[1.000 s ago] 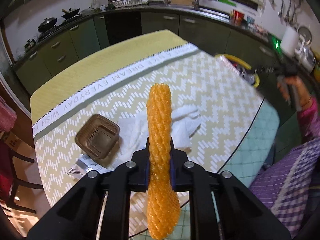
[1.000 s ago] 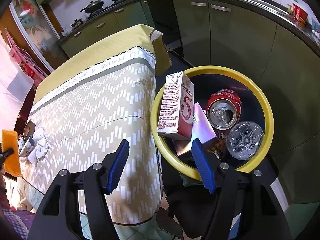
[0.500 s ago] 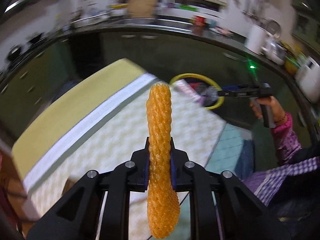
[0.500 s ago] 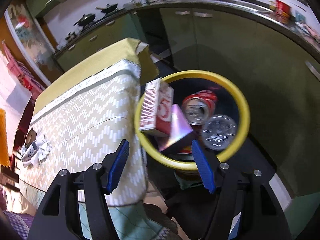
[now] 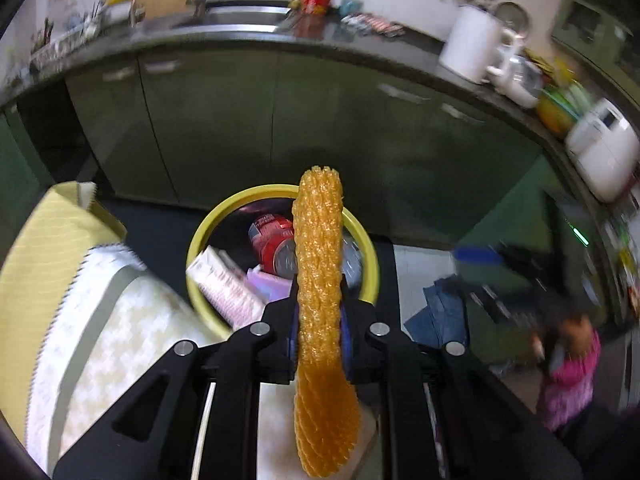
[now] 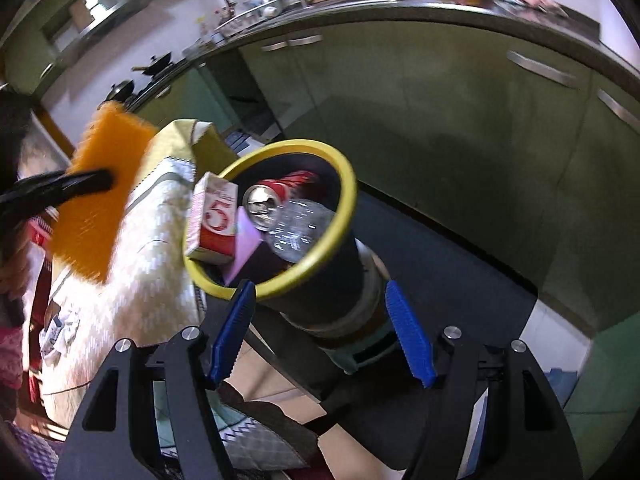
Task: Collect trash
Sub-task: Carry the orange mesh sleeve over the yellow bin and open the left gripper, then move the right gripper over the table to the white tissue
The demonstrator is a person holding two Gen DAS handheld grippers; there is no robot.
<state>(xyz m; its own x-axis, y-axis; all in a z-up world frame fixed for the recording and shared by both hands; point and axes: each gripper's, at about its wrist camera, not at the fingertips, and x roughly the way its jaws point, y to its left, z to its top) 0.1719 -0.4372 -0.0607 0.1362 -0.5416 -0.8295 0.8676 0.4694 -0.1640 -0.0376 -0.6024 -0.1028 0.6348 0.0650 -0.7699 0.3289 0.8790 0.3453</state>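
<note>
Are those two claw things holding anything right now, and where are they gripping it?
The left gripper pinches an orange foam net below its middle, nearer its lower end. The right gripper is open and holds nothing.

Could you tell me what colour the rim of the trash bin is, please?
Yellow. The rim shows best in the right wrist view, ringing a dark bin.
</note>
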